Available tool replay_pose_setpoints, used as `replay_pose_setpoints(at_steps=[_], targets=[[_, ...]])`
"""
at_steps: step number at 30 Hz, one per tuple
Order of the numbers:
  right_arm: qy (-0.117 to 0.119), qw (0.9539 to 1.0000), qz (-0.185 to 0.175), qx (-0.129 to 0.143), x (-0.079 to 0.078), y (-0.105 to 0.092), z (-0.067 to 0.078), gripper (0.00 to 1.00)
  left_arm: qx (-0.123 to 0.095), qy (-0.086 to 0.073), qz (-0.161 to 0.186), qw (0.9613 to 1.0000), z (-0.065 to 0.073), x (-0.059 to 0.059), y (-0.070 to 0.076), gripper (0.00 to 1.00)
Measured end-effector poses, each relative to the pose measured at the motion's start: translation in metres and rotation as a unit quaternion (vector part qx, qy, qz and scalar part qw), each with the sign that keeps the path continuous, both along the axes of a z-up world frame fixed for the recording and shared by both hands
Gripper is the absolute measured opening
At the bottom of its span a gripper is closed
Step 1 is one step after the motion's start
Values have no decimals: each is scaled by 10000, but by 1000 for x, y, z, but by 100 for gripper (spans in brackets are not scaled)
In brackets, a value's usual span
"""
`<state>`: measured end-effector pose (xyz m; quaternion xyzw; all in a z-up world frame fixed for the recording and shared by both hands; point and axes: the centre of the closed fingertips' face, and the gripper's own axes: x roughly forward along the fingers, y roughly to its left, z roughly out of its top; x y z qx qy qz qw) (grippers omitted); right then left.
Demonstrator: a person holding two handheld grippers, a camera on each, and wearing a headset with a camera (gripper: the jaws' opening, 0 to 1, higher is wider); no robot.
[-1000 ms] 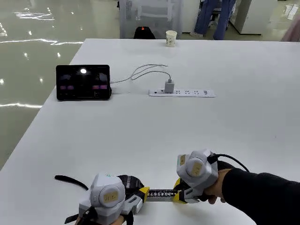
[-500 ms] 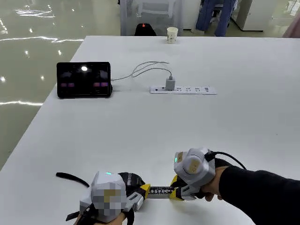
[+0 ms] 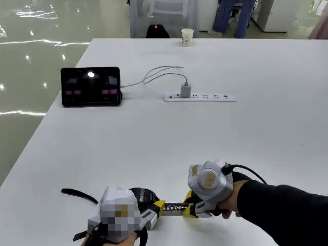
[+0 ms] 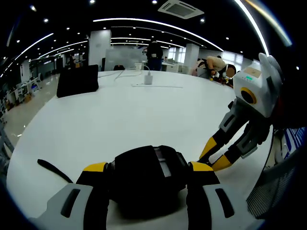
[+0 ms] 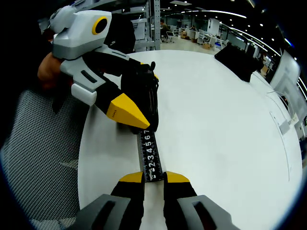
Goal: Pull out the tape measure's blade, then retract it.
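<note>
Looking down from my head, I see the tape measure (image 3: 142, 198) lying near my edge of the white table (image 3: 205, 138). My left gripper (image 3: 151, 210) is squeezed on its black case. My right gripper (image 3: 190, 209) pinches the end of the blade (image 3: 174, 207), which sticks out only a little way.

In the left gripper view, the tape measure (image 4: 146, 175) sits tight between my two yellow tips (it touches both). The right gripper (image 4: 214, 155) is just beside it.

In the right gripper view, my tips are clamped on the blade (image 5: 148, 155). I can read the numbers running up to the case.

I think I am on the pull-out step, with most of it left to do. Next I should slide my right gripper straight away from the case, along the blade's line. My left gripper should stop the case from moving.
</note>
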<state>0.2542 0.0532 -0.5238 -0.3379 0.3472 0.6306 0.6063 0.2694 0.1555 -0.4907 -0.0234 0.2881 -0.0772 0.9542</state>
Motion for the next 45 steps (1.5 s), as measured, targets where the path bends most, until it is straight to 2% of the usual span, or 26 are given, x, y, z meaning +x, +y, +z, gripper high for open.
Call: replay_pose_setpoints(at_steps=[45], targets=[[27, 9998, 11, 196, -2, 23, -1, 11, -106, 50, 8, 9999, 1, 0, -1, 60]])
